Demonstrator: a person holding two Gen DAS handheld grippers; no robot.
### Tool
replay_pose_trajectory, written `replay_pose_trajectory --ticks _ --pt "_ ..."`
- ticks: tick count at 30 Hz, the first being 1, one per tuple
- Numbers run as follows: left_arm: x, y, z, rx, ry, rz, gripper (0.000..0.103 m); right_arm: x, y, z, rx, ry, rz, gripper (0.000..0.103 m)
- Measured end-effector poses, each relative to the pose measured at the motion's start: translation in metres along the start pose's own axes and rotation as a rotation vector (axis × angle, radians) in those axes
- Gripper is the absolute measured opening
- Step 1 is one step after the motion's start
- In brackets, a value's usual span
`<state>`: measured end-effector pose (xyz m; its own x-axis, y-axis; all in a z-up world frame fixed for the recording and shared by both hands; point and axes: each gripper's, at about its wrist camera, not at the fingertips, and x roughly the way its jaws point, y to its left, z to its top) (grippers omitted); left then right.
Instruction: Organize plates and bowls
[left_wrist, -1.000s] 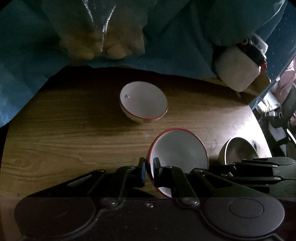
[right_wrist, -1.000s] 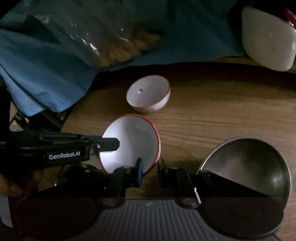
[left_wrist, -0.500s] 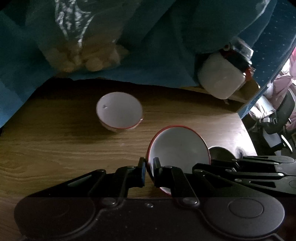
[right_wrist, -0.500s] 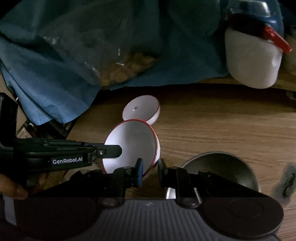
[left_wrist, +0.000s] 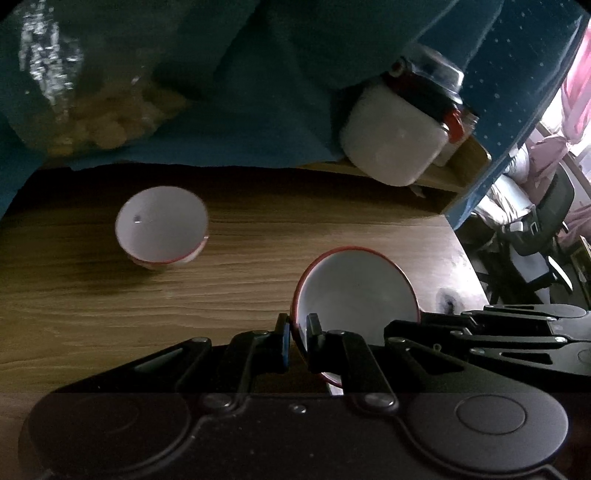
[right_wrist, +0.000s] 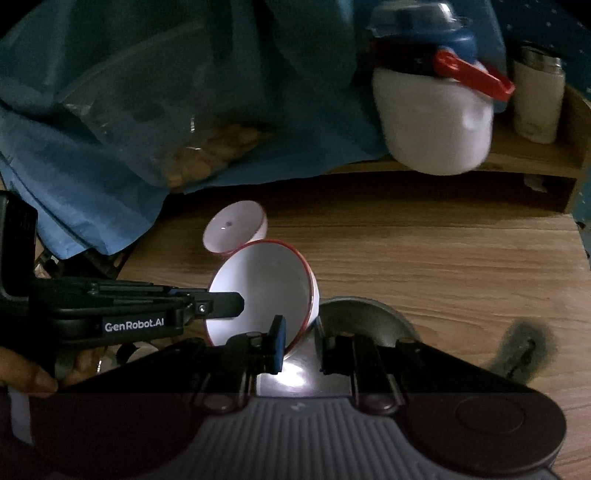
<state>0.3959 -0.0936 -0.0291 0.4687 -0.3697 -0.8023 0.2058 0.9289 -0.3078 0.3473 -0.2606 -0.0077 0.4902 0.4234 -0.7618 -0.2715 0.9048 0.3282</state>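
A red-rimmed bowl (left_wrist: 356, 291) hangs tilted above the wooden table (left_wrist: 92, 306), pinched at its rim by the left gripper (left_wrist: 298, 334), one finger inside the bowl and one outside, the jaws narrow on the wall. The right gripper (right_wrist: 300, 341) sits just beside that same bowl, its jaws a little apart; the bowl's rim comes down between them, but I cannot tell whether either pad touches it. A second bowl (left_wrist: 161, 229), white inside with the same red rim, rests on the table farther back, well apart from the held one and near the edge of a blue cloth (left_wrist: 258, 92). A steel bowl (right_wrist: 364, 319) sits on the table just behind the right gripper's fingers. Back on a low shelf (right_wrist: 535, 158) stand a white jar (right_wrist: 432, 122) with a red clasp and a smaller white canister (right_wrist: 537, 99). A clear bag (right_wrist: 192, 147) of pale lumps lies on the cloth.
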Motion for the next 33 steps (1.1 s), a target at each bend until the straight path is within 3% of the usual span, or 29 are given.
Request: replay_pose_trajectory --ticks 18,33 --pt "0.026 -0.034 -0.005 0.061 0.095 -0.046 0.012 -0.006 -0.041 -0.007 0.044 0.052 -0.02 0.019" --pt "0.042 -0.046 -0.011 0.099 0.191 -0.022 0.014 0.005 -0.051 -0.013 0.04 0.135 -0.03 0.019"
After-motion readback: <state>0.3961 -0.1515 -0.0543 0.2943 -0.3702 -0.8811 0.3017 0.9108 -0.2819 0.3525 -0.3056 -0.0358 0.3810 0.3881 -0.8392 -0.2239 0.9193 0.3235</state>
